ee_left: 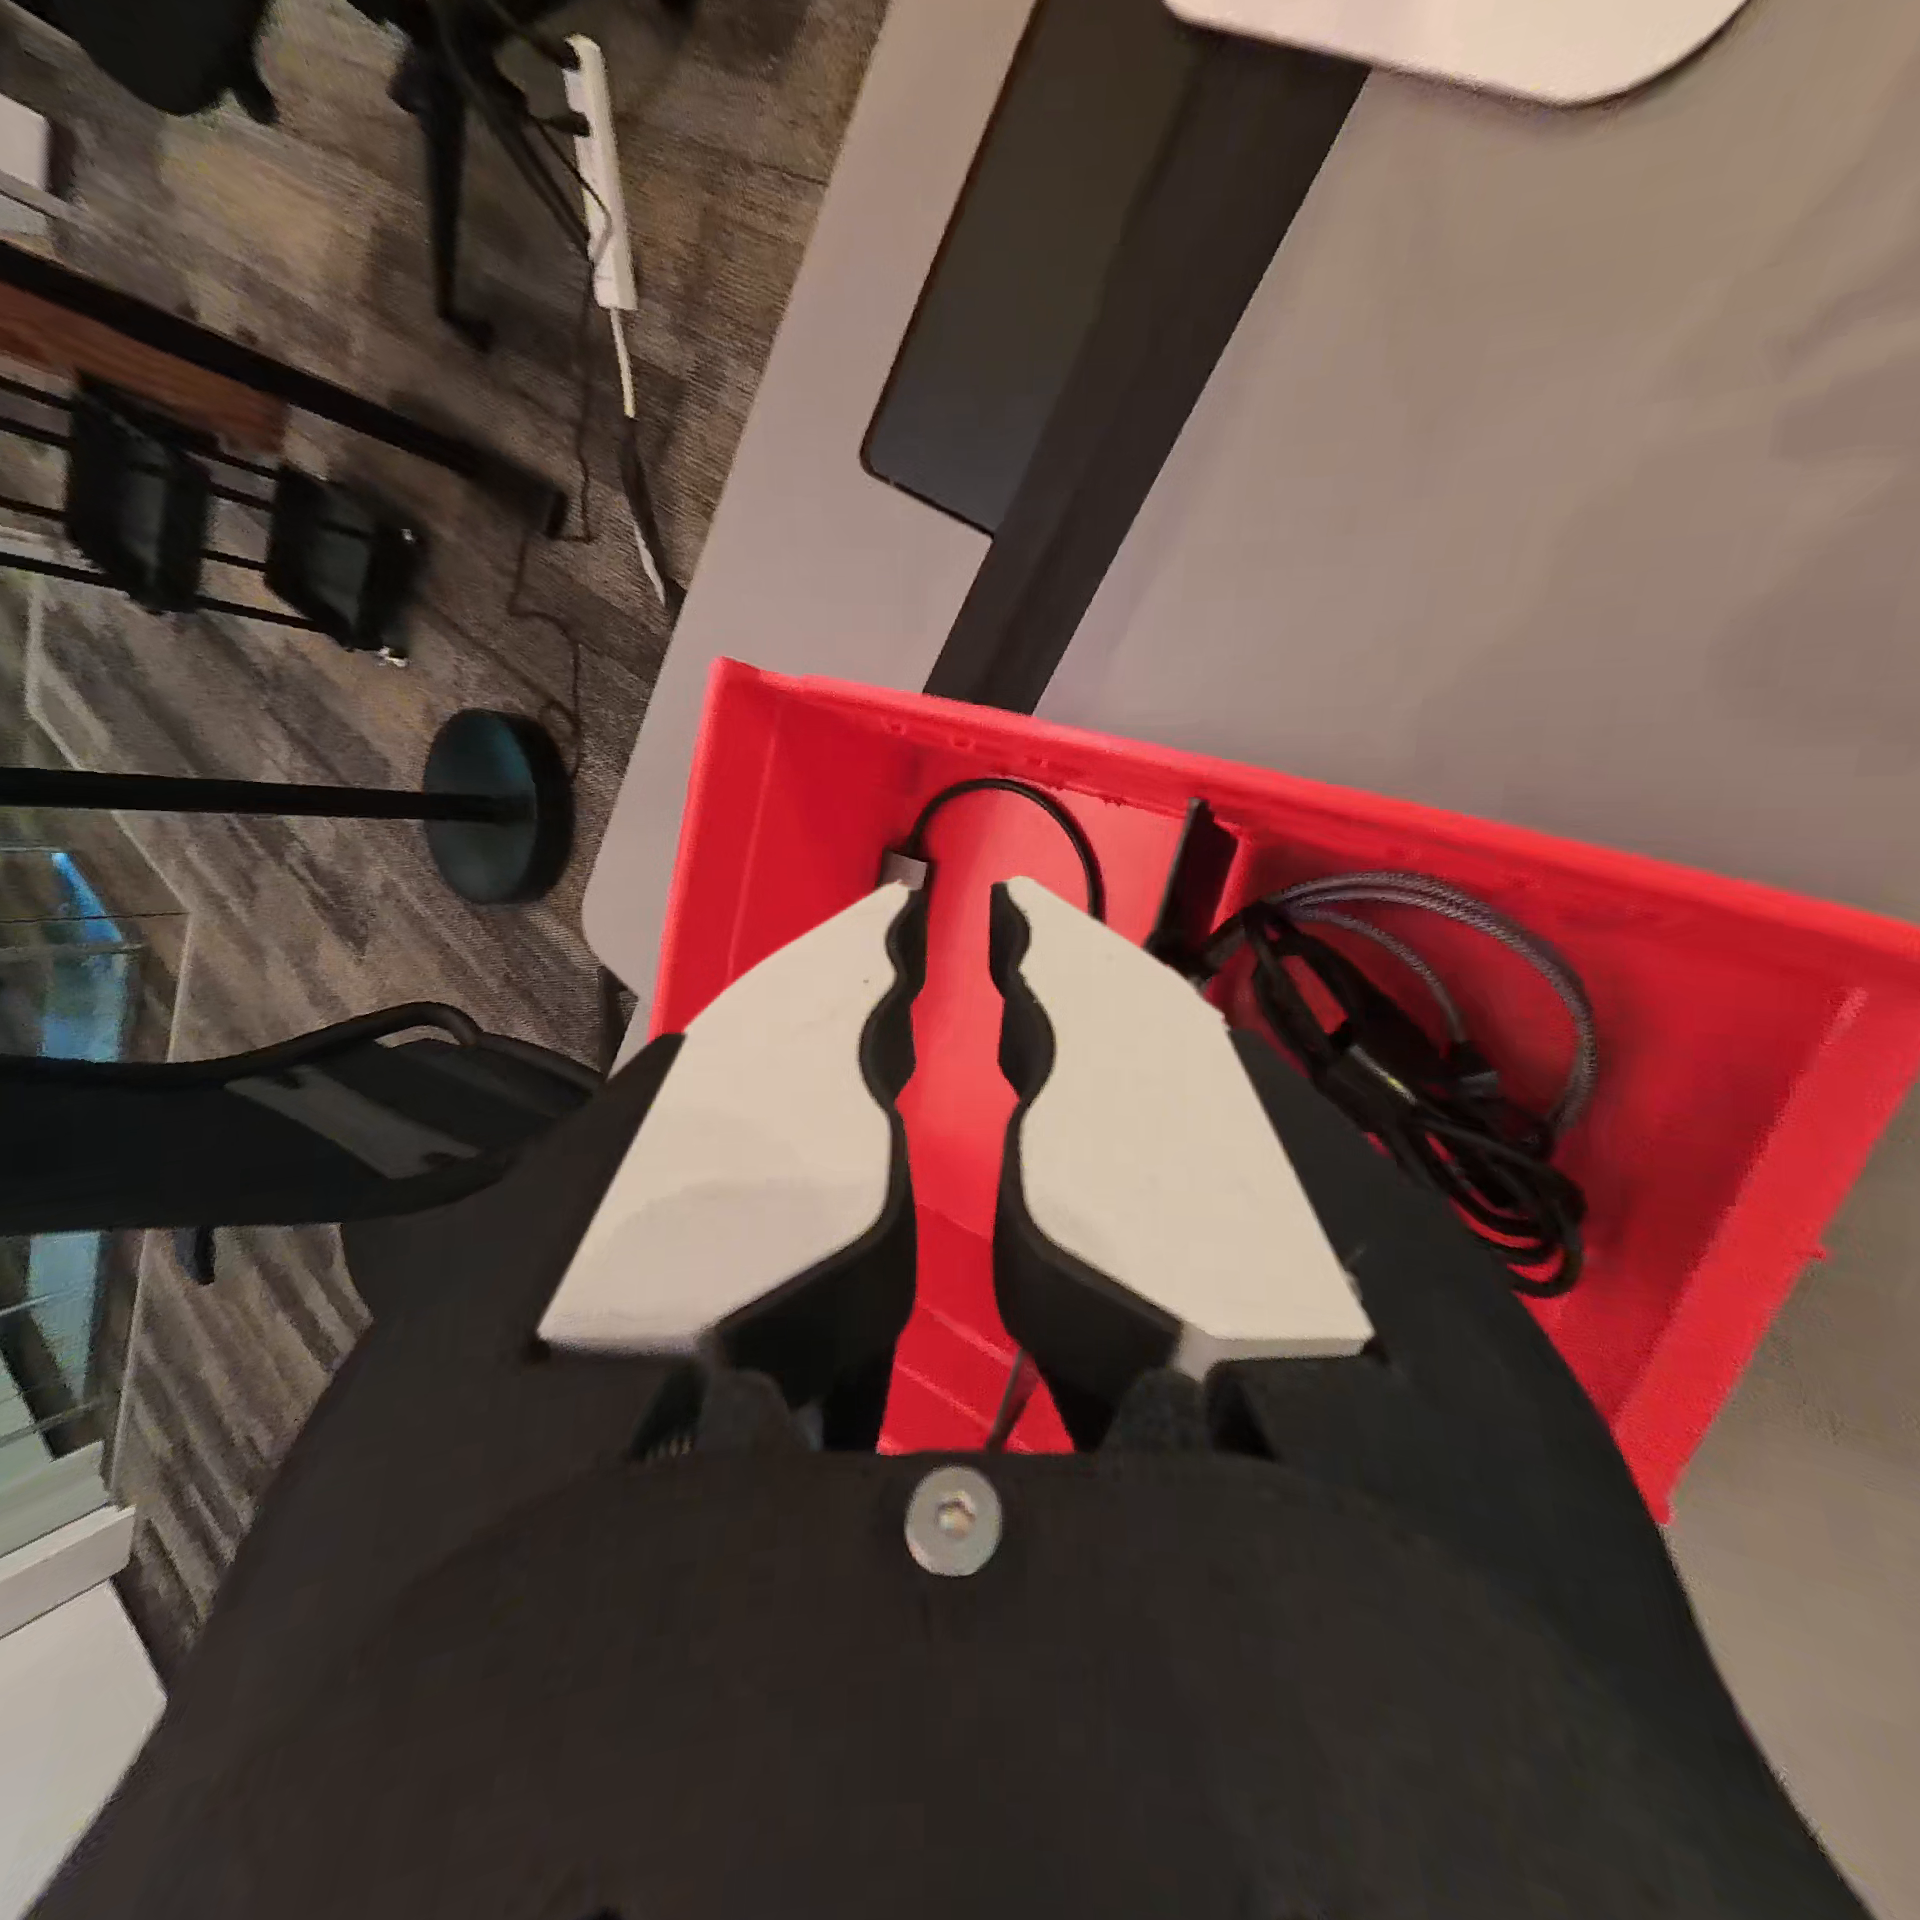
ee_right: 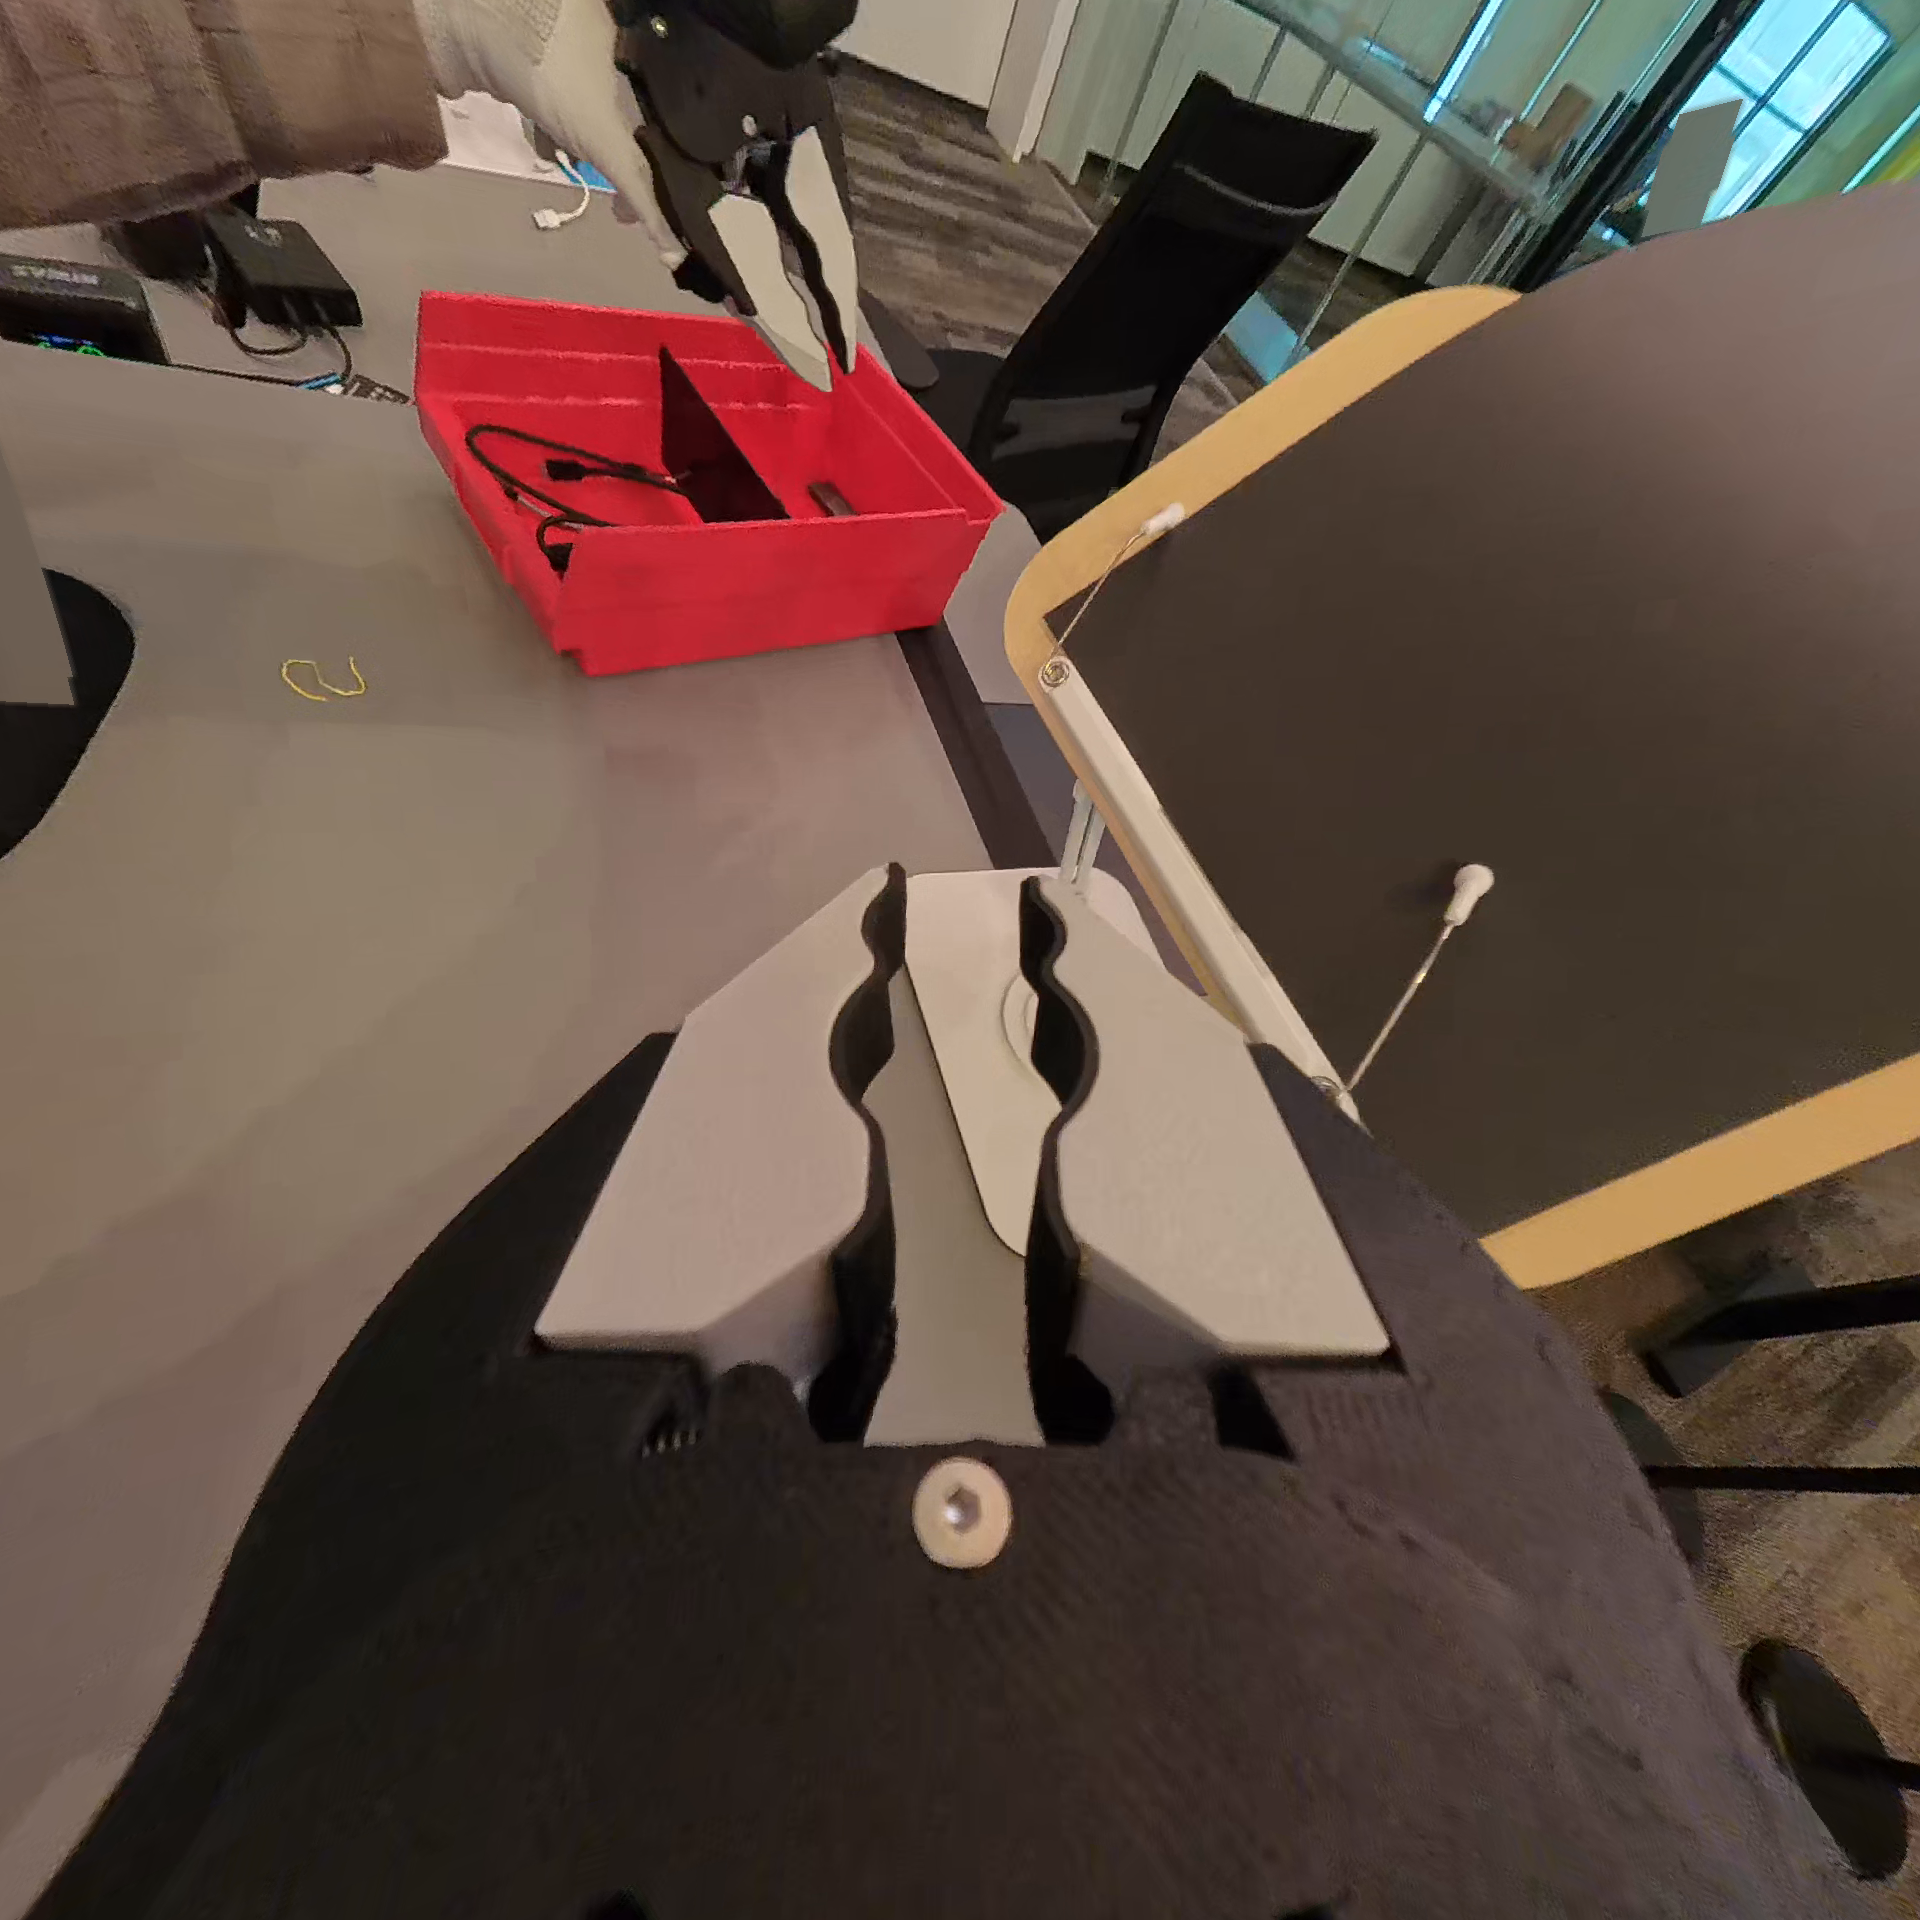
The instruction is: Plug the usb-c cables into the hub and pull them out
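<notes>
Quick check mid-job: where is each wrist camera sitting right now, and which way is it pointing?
Left wrist view: above the red bin, looking steeply down past the open left gripper at the cables.
Right wrist view: low over the grey table, looking across past the open right gripper; a sleeve shows.
Shared: the bin, its cables and black divider, and the left gripper.

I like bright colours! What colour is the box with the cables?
Red box, clearest in the right wrist view.

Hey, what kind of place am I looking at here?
Most likely an open-plan office: a grey desk with a divider panel, a black office chair, patterned carpet and glass partitions behind. A red tray of cables sits on the desk.
</notes>
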Tool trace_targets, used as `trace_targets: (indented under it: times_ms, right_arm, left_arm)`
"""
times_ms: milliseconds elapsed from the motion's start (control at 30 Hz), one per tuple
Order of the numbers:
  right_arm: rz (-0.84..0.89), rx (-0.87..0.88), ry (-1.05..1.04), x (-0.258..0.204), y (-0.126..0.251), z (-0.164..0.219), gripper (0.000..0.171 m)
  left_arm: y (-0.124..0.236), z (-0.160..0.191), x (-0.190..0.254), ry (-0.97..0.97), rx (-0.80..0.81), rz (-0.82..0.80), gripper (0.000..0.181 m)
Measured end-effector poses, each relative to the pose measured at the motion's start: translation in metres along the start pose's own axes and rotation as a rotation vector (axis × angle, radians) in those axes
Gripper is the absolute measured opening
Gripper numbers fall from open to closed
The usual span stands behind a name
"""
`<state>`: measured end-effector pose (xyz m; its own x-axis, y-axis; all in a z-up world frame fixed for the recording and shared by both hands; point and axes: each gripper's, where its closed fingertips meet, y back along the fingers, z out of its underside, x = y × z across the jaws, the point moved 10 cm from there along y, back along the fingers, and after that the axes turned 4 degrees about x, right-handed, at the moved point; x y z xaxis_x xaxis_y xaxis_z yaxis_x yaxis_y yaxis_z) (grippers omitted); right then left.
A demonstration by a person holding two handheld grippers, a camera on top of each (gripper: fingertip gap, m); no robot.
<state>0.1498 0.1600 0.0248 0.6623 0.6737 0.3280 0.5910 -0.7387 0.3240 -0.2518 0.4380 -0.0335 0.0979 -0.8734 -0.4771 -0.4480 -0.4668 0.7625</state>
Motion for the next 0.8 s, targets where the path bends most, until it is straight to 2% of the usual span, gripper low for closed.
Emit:
trace_targets:
  times_ms: [267, 333, 467, 533, 800]
  right_arm:
    - [-0.049, -0.052, -0.009, -0.001, -0.024, 0.012, 0.02]
    - [-0.06, -0.052, -0.018, 0.0, -0.026, 0.015, 0.02]
    - [-0.067, -0.056, -0.04, 0.004, -0.029, 0.022, 0.021]
    - [-0.07, -0.058, -0.047, 0.005, -0.029, 0.025, 0.02]
    - [-0.097, -0.047, -0.066, 0.006, -0.031, 0.029, 0.022]
  left_arm:
    - [-0.087, 0.026, -0.023, -0.076, -0.122, 0.171, 0.006]
    - [-0.107, 0.029, -0.024, -0.121, -0.173, 0.187, 0.008]
    - [-0.14, 0.041, -0.026, -0.129, -0.259, 0.207, 0.023]
    - [-0.152, 0.044, -0.024, -0.099, -0.266, 0.206, 0.029]
    - [-0.169, 0.044, -0.031, 0.003, -0.233, 0.307, 0.031]
